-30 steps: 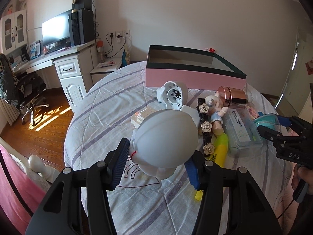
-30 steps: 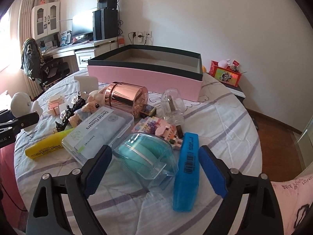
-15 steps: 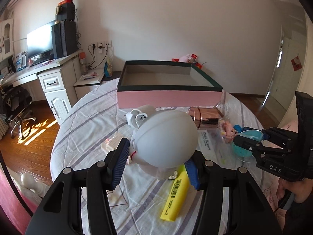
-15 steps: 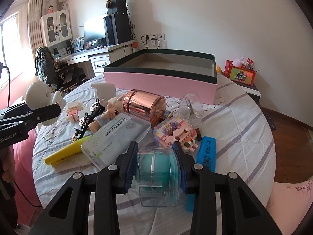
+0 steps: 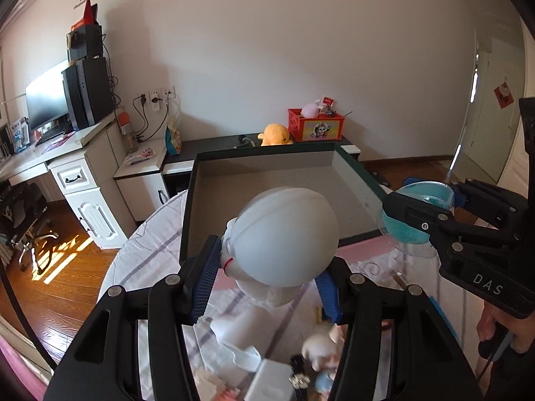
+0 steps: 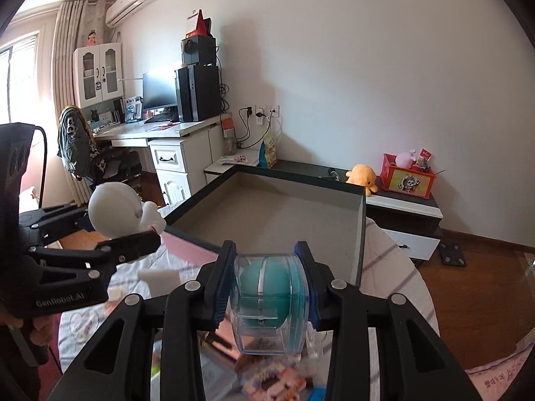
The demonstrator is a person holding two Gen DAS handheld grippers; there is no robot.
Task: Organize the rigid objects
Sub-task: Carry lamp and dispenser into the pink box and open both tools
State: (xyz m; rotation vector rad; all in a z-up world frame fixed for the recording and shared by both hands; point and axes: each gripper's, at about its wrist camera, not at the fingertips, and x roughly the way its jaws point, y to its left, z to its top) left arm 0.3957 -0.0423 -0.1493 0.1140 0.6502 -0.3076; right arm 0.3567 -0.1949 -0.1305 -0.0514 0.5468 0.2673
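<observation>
My left gripper (image 5: 267, 287) is shut on a white round figurine (image 5: 284, 237), held in the air above the near edge of the pink box (image 5: 267, 180). The figurine also shows in the right wrist view (image 6: 117, 214). My right gripper (image 6: 267, 284) is shut on a clear case with a teal ball inside (image 6: 267, 297), held above the box's near right corner. The case also shows in the left wrist view (image 5: 414, 214). The box (image 6: 277, 210) has a dark green rim and an empty grey floor.
Small items lie blurred on the striped bedspread (image 5: 160, 244) below both grippers. A white desk with monitor and computer (image 5: 77, 140) stands to the left. A low dark cabinet (image 6: 404, 214) with a red toy box and an orange plush sits behind the box.
Both grippers have risen and moved forward over the box's near edge, each carrying its object. One second ago the right gripper was open around the teal case; it then shut on it.
</observation>
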